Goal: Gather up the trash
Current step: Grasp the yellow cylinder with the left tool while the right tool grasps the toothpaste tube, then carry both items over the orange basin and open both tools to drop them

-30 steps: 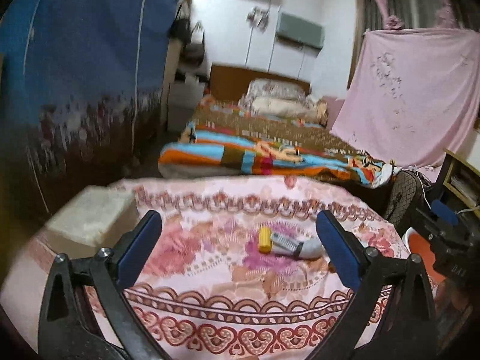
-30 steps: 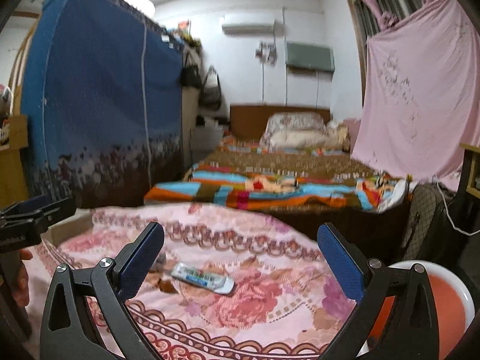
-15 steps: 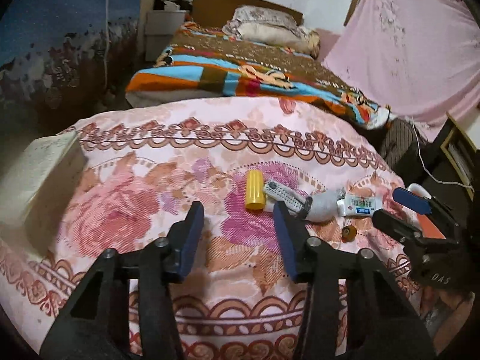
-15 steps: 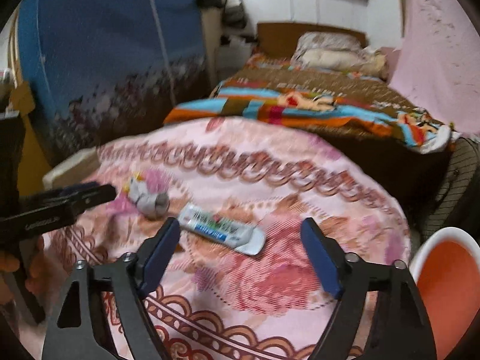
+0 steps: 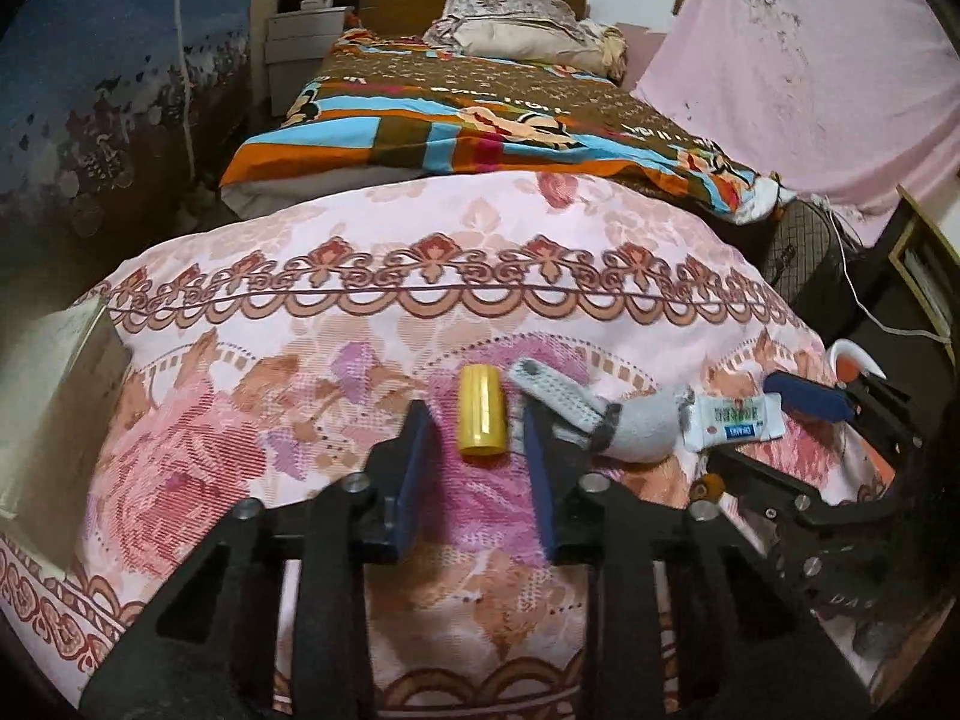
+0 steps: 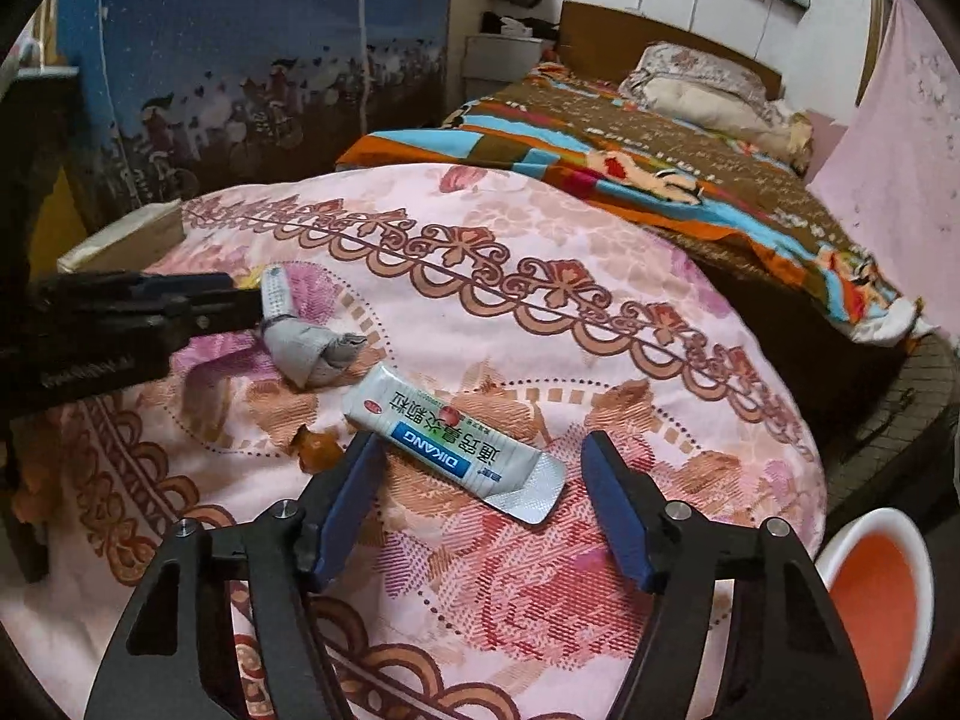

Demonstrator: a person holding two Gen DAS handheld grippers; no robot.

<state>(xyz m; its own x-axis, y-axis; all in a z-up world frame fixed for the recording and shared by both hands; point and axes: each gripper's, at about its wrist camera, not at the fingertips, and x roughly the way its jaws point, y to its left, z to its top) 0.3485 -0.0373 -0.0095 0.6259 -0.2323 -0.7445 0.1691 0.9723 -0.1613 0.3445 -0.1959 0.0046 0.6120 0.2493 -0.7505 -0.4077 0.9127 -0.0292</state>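
A yellow cylinder (image 5: 481, 418) lay on the floral-clothed worktop (image 5: 420, 276), between the parted fingers of the left claw (image 5: 477, 438), untouched. Just right of it sat a crumpled grey wrapper (image 5: 636, 429). The white sachet (image 6: 454, 445) lay between the wide-apart fingers of the right claw (image 6: 483, 480), beside a small brown scrap (image 6: 317, 451).

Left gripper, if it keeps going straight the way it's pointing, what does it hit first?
Most likely the yellow cylinder. The left gripper is open with that piece lying between its fingertips on the floral cloth; the grey crumpled wrapper lies just to its right. Depth is uncertain.
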